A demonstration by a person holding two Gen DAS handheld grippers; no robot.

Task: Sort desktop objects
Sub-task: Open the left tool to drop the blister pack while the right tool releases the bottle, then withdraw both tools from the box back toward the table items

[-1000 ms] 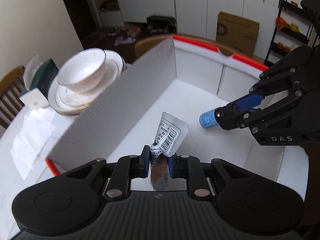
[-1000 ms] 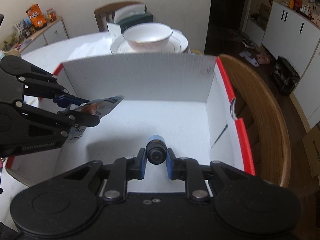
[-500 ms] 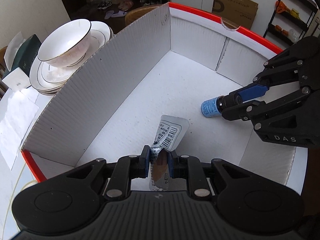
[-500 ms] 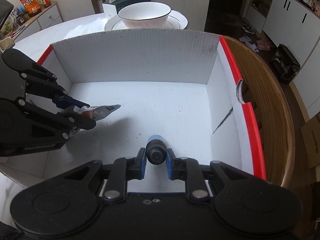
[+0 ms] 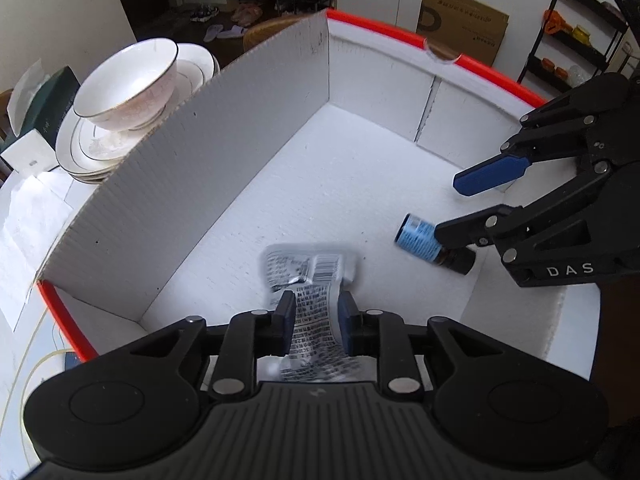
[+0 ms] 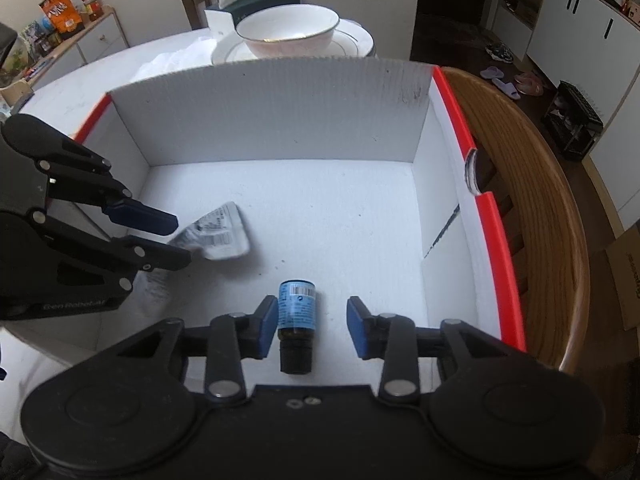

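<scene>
Right gripper [image 6: 312, 326]: fingers spread wide, released; the little blue-labelled bottle [image 6: 296, 322] lies on its side on the box floor between them, low centre of the right wrist view, close against the left finger.
Left gripper [image 5: 316, 318]: fingers parted, with the silver sachet [image 5: 310, 276] lying between them; I cannot tell whether they grip it at all.
Box [image 5: 224, 152]: white, red-rimmed, filling the middle of both views.
Doing it well: I'd lift each gripper straight up so no finger nudges bottle or sachet.
Hard to make out: the sachet is blurred, its print unreadable, its near end hidden under the left gripper's body; the bottle's cap end is partly covered in the left view.
Outside the box: bowl [image 6: 288, 32] on stacked plates, upper centre.
</scene>
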